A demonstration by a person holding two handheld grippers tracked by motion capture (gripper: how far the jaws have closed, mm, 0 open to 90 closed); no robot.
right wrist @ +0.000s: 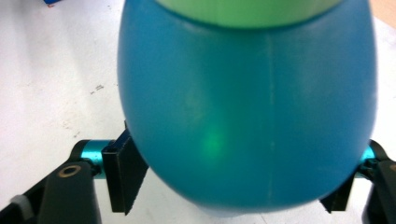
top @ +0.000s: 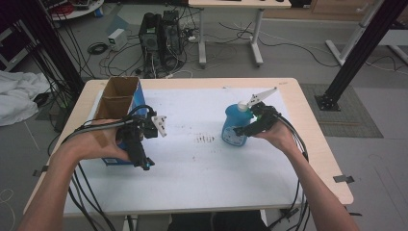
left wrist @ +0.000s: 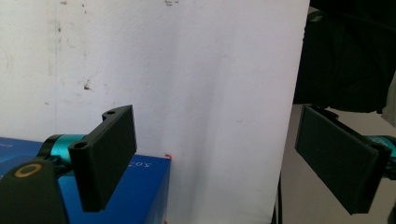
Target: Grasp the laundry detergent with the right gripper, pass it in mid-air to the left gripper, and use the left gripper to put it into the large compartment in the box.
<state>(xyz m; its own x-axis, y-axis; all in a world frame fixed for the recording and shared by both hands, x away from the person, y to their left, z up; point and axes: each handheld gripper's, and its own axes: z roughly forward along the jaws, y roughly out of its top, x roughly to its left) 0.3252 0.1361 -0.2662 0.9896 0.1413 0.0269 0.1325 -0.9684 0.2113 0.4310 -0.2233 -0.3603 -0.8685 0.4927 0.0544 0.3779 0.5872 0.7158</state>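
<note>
High view: right gripper [top: 239, 130] clasps the blue bottle [top: 234, 126] on the white sheet [top: 202, 163] — cardboard box [top: 115, 98] apparently unfilled.
Left gripper view: left gripper [left wrist: 215, 158], 2 flat black jaws spread wide, nothing between — above the blue box corner [left wrist: 140, 191].
Right gripper view: smooth, rounded, translucent plastic; pale green cap [right wrist: 247, 11].

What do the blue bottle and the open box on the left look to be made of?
Bottle: probably plastic, smooth and semi-glossy; a mould seam runs down it and a soft green glint shows, under a pale green cap.
Box: seemingly cardboard, with a raw brown interior and matte flaps, and a printed blue outside.
</note>
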